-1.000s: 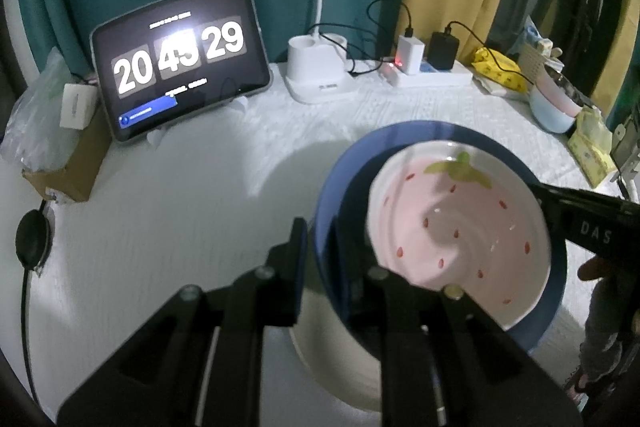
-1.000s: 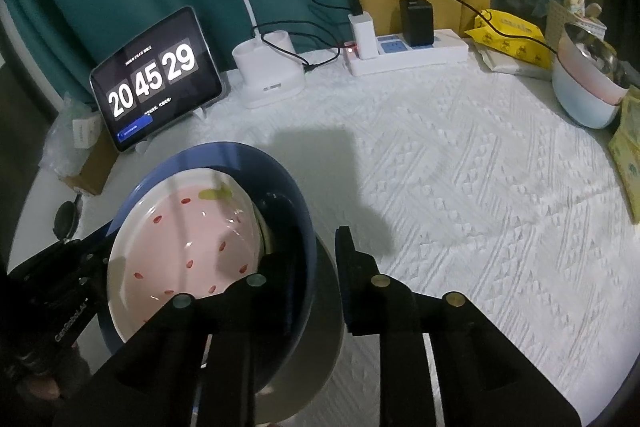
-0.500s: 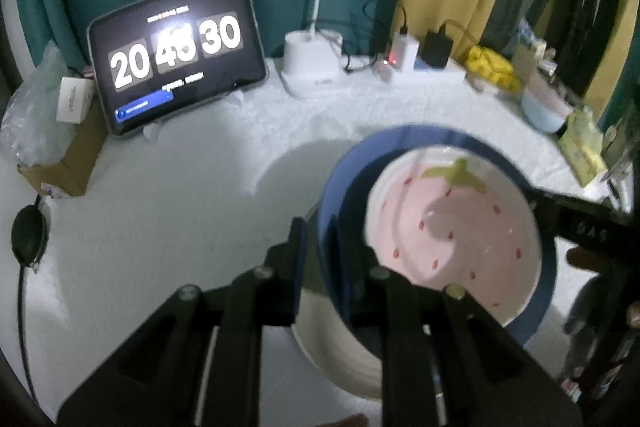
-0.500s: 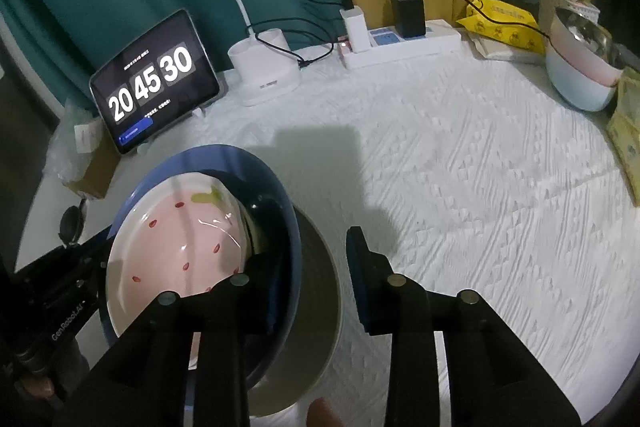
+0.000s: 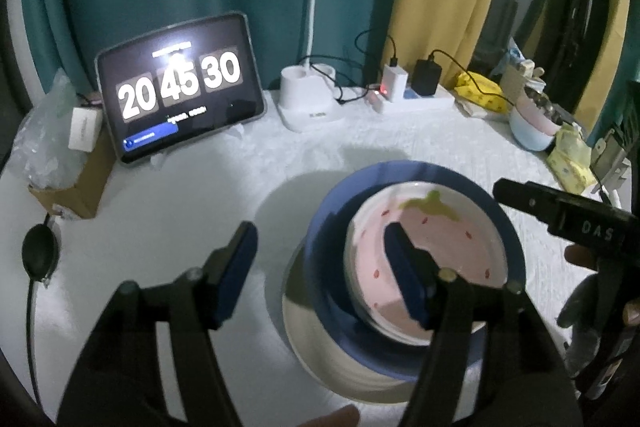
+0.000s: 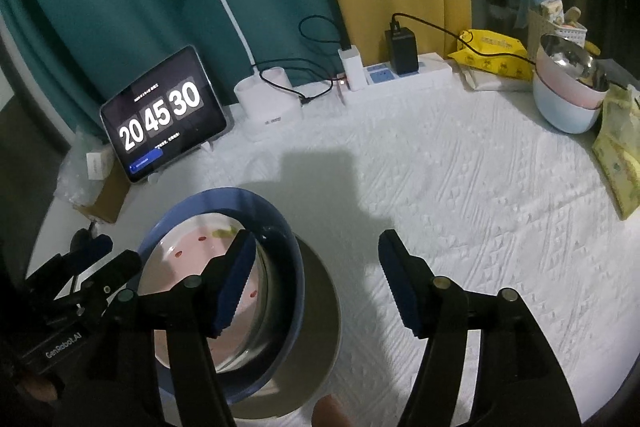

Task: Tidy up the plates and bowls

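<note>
Pink strawberry-pattern bowl (image 5: 432, 259): we see it nested in the round blue bowl (image 5: 320, 235).
Left gripper (image 5: 320, 267): jaws released, straddling the blue rim.
Right gripper (image 6: 316, 279): jaws released, stack to its left.

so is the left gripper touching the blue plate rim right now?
Apart. In the left wrist view the left gripper stands wide open, its fingers either side of the blue plate rim with bare gaps; the right wrist view agrees.

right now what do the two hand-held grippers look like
Both are matte black frames with silver pivot bolts and blue ribbed finger pads. The left hand-held gripper body reads "GenRobot.AI" in white; the right hand-held gripper shows "DAS". No cables or sleeves visible.
</note>
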### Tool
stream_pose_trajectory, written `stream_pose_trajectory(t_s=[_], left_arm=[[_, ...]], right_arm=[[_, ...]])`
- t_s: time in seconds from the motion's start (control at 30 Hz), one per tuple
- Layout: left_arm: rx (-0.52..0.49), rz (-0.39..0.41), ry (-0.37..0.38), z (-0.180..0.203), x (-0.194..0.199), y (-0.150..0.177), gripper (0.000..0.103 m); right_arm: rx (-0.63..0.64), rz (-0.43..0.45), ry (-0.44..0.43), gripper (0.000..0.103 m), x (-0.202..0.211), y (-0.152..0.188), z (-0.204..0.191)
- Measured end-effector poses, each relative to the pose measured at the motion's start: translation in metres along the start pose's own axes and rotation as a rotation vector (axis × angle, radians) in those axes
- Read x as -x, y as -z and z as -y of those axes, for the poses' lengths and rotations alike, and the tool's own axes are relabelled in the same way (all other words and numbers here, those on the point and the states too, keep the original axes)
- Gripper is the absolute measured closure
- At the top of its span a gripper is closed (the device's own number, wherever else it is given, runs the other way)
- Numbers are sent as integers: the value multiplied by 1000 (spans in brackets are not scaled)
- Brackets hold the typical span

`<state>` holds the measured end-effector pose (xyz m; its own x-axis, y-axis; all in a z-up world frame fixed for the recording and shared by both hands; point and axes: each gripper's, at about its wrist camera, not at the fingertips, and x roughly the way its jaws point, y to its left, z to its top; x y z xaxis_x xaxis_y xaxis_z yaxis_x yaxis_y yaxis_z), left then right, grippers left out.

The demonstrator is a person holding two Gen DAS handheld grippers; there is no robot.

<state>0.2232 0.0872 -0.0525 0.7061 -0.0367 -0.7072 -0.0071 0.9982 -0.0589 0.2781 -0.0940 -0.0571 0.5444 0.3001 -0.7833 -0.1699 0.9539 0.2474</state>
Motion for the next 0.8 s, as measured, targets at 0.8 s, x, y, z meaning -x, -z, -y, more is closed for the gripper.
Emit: stream_pose_trajectory(t_s=[0.8], left_arm=[[-22,93,30,23,56,25,36]], right_arm=[[55,63,16,36,48,27,-13]])
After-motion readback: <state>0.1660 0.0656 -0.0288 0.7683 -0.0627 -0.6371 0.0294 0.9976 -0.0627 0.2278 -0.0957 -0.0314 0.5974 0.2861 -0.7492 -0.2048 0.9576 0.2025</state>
